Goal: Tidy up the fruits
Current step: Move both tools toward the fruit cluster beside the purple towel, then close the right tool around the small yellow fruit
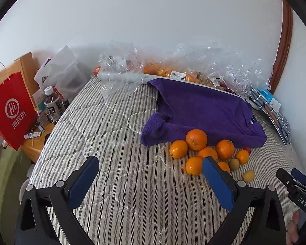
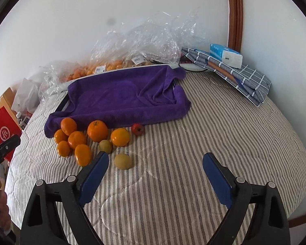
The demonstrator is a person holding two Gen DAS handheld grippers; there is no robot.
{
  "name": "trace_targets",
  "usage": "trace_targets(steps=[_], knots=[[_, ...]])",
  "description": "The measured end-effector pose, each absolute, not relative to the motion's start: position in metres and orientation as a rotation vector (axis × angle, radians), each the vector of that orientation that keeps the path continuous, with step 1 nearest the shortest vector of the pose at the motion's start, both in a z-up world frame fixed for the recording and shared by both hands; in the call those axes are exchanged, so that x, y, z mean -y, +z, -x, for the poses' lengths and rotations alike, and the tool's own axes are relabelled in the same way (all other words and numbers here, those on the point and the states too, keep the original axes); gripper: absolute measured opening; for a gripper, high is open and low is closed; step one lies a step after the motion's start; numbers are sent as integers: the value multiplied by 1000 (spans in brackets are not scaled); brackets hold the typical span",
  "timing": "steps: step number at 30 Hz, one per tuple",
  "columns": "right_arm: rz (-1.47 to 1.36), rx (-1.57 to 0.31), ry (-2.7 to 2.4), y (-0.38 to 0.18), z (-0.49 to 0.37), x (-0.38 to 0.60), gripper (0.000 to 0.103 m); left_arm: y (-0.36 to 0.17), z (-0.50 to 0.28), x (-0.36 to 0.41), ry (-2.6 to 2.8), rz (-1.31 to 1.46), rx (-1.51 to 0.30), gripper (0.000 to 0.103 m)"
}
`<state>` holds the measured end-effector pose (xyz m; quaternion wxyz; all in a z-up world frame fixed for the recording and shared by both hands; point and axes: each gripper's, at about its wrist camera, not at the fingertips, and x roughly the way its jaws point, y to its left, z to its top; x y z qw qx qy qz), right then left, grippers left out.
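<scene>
Several oranges (image 1: 196, 139) (image 2: 97, 130) lie in a loose pile on the striped bed cover, against the near edge of a purple towel (image 1: 204, 110) (image 2: 128, 98) draped over a tray. Two small yellow-green fruits (image 2: 122, 161) (image 1: 248, 175) and one small red fruit (image 2: 138, 129) lie beside them. My left gripper (image 1: 151, 169) is open and empty, just short of the pile, its right finger in front of one orange. My right gripper (image 2: 155, 163) is open and empty, the yellow-green fruit near its left finger.
Clear plastic bags of more fruit (image 1: 173, 72) (image 2: 104, 67) lie along the wall behind the towel. A folded checked cloth with a tissue pack (image 2: 224, 55) sits at the right. A red paper bag (image 1: 10, 110), bottles and a wooden side table stand left of the bed.
</scene>
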<state>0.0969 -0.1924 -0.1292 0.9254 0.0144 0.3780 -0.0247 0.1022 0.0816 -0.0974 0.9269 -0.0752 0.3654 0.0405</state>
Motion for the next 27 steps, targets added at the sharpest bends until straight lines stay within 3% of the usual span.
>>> trace_targets(steps=[14, 17, 19, 23, 27], knots=[[-22, -805, 1, -164, -125, 182, 85, -133, -128, -89, 77, 135, -827, 98], [-17, -834, 19, -170, -130, 180, 79, -137, -130, -90, 62, 148, -836, 96], [-13, -838, 23, -172, -131, 179, 78, -140, -131, -90, 51, 153, -839, 89], [-17, -806, 30, -172, -128, 180, 75, -144, -132, -88, 44, 143, -854, 88], [-10, -809, 43, -176, -127, 179, 65, -145, -127, -86, 52, 131, -845, 88]])
